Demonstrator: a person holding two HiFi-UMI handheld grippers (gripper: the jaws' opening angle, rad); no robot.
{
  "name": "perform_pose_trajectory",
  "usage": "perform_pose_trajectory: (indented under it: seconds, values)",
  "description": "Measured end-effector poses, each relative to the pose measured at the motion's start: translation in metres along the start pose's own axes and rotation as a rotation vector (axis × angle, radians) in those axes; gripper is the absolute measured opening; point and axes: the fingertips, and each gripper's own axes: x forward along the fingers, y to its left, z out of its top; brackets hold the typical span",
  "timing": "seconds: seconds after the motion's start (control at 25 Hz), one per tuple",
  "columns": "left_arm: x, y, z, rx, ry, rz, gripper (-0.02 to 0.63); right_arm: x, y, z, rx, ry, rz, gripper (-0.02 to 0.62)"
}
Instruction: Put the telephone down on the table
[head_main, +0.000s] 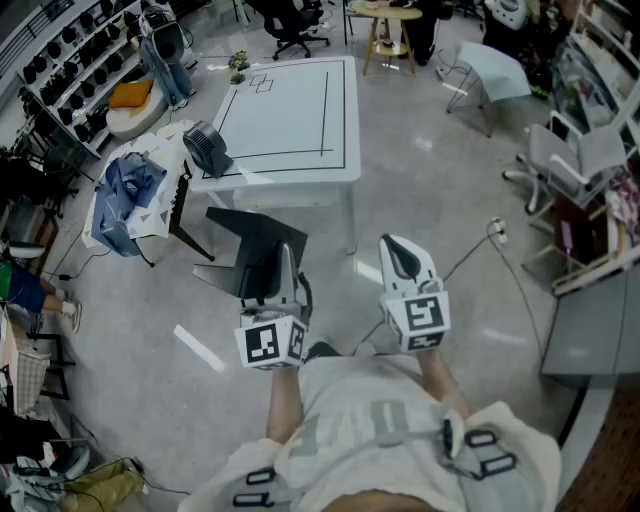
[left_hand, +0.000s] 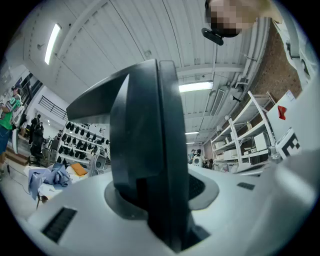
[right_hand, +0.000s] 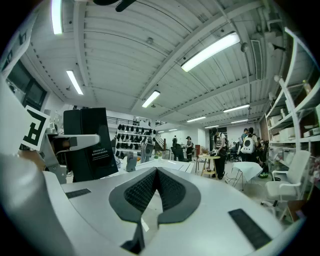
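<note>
Clamping telephone (head_main: 250, 262), left gripper (head_main: 285, 265) beside closed right gripper (head_main: 401, 252)

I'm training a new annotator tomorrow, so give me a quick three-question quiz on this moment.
1. True or false: the right gripper holds the telephone.
2. The white table is: A) directly under the telephone; B) ahead of the person, across open floor; C) out of view.
3. Fill in: the right gripper's jaws are ___, with nothing between them.

Key: 1 false, the left gripper is clamped on it; 2 B; 3 together.
</note>
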Motion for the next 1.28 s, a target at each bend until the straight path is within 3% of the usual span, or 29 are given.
perform_pose_trajectory:
  seconds: [0.44,1.0,1.28]
  values:
    - [0.013,-0.003,-0.003,0.008,0.005,-0.008,0.163,0.010,-0.004,-0.004,-0.012,-0.001,0.019,0.008]
    - [0.011,0.005,-0.009,-0.022,0.022,0.007,0.163,0.017,-0.002,-0.016,0.050,0.005,0.028,0.008]
    - [0.040,0.009,-0.011,-0.050,0.004,-0.001,0.163,0.034,-0.023,-0.015,0.045,0.011,0.005,0.008]
